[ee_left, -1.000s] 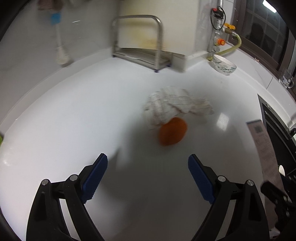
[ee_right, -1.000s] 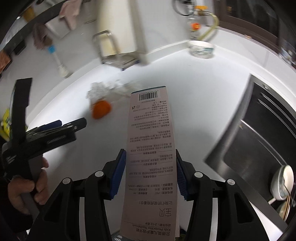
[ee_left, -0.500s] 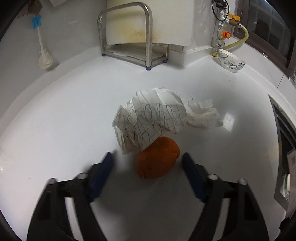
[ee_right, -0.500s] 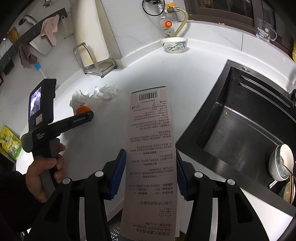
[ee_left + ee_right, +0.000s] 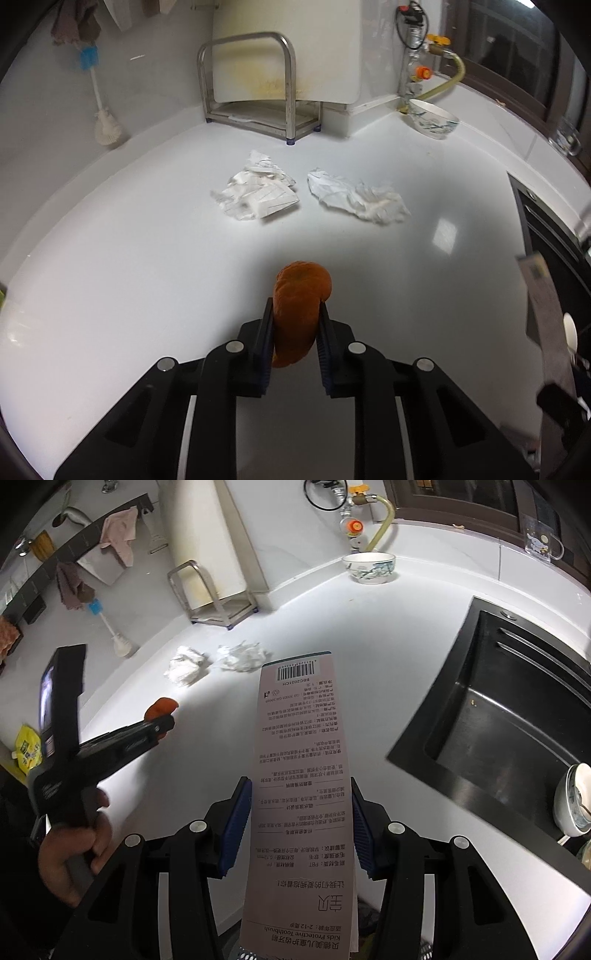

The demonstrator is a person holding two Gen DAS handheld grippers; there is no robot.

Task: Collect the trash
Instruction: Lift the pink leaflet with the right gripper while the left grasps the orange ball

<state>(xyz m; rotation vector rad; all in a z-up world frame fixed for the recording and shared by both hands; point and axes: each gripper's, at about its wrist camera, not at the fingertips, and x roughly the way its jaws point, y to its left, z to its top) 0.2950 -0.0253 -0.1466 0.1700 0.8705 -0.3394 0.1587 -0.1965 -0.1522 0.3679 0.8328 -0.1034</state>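
My left gripper (image 5: 294, 325) is shut on a piece of orange peel (image 5: 300, 306) and holds it above the white counter (image 5: 129, 258); it also shows in the right wrist view (image 5: 162, 716), with the peel (image 5: 160, 706) at its tip. My right gripper (image 5: 301, 812) is shut on a long pink toothbrush package card (image 5: 301, 775) with a barcode at its far end. Two crumpled white paper wads lie on the counter ahead: one printed (image 5: 255, 192), one plain (image 5: 360, 197). They also show in the right wrist view (image 5: 184, 664) (image 5: 242, 656).
A metal rack (image 5: 255, 85) holding a white board stands at the back. A patterned bowl (image 5: 434, 118) sits near a gas valve. A dish brush (image 5: 105, 122) hangs at left. A dark sink (image 5: 498, 709) with dishes (image 5: 574, 797) lies to the right. A yellow packet (image 5: 26, 749) lies at far left.
My left gripper closed on the orange peel and pulled it back, away from the paper wads. The right gripper still holds the package card.
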